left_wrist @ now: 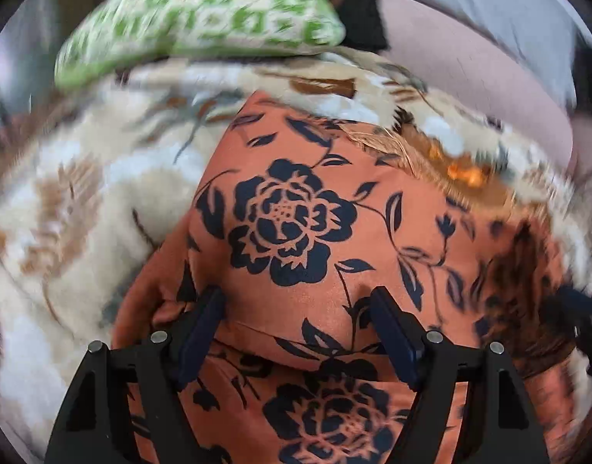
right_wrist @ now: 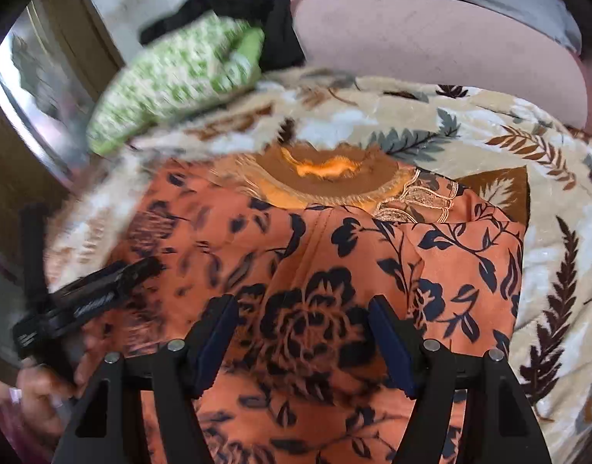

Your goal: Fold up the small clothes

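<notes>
An orange garment with dark blue flower print (left_wrist: 288,224) lies on a cream leaf-patterned blanket (left_wrist: 72,201). Its embroidered neckline (right_wrist: 327,178) faces away from me. In the right wrist view the garment (right_wrist: 303,309) has its right side folded inward. My left gripper (left_wrist: 298,305) is open, its jaws wide apart just above the cloth, holding nothing. My right gripper (right_wrist: 301,313) is open too, over the big flower print, empty. The left gripper's body (right_wrist: 83,301) shows at the left of the right wrist view, blurred.
A green and white patterned cloth (right_wrist: 172,73) and a black garment (right_wrist: 257,7) lie at the far left of the blanket. A pink surface (right_wrist: 431,38) runs behind. A wooden door frame (right_wrist: 72,38) stands at the left.
</notes>
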{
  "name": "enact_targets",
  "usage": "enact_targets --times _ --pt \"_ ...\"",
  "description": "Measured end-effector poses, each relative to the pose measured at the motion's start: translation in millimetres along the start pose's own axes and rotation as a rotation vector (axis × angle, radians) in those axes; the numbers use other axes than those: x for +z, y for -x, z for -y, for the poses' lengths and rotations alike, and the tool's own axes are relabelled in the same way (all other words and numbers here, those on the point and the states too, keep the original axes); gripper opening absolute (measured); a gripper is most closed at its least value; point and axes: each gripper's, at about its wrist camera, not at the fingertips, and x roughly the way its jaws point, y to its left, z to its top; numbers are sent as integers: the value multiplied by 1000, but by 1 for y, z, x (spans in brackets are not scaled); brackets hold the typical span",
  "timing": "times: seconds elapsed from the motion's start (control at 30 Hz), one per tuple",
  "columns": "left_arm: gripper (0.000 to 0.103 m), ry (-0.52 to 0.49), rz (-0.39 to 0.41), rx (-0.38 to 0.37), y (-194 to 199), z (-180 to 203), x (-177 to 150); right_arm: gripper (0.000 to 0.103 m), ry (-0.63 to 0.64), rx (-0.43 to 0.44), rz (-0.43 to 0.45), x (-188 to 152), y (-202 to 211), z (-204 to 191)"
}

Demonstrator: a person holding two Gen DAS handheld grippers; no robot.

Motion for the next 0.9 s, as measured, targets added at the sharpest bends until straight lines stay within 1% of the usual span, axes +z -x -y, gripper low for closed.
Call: enact_targets --times 0.03,0.07,0.1,0.13,0.17,0.23,0.27,0.3,0.33,0.37,0.43,0.47,0.53,0.6,0.63,0.67,0.7,0.77,0.8,0.87,0.9 --pt "78 -50 -1 45 -2 9 -2 74 6 -24 -19 1 -8 -3" --pt "79 -75 2 66 -3 13 -3 74 13 -63 -55 1 -22 -8" --pt "79 -83 2 73 -4 14 -3 74 14 -85 -76 1 -32 -9" --pt "79 -75 -3 63 -2 11 -3 72 10 -110 -111 -1 -43 -8" --pt "79 -59 -11 46 -2 7 -2 70 -1 -112 -127 -2 -48 -6" --pt "79 -55 -19 27 -1 3 -1 44 -62 -104 -103 -4 -43 7" --pt "79 -59 -18 28 -2 3 1 37 -86 -85 -99 -3 -39 12" --pt "79 -63 -18 31 -3 3 -1 27 -131 -46 -91 -3 -32 23" --pt "79 -62 -18 31 -2 2 -1 19 -178 -35 -81 -4 -23 36" --pt "79 -59 -18 29 -1 3 -1 18 -196 -58 -72 -5 -15 43" --pt "79 -49 -20 23 2 3 -4 16 -235 -108 -49 -9 1 68" --pt "79 -47 -20 24 3 3 -3 16 -253 -113 -48 -10 6 76" --pt "79 -53 -18 35 -1 4 0 16 -333 -119 -49 -19 15 106" --pt "79 -58 -18 44 -2 5 1 16 -394 -146 -53 -31 22 125" --pt "79 -51 -20 41 -2 4 1 16 -404 -128 -54 -34 25 128" --pt "79 -50 -21 40 -2 4 2 17 -409 -86 -52 -34 26 126" --pt "79 -53 -20 41 -2 4 1 17 -415 -10 -39 -35 30 119" --pt "79 -66 -18 49 -3 5 1 18 -398 70 -18 -35 37 101" --pt "79 -73 -17 54 -3 6 0 18 -357 99 0 -32 41 83" --pt "79 -87 -16 58 -3 8 0 22 -301 110 18 -29 44 59" --pt "80 -91 -16 57 -3 8 0 28 -273 107 10 -27 41 47"
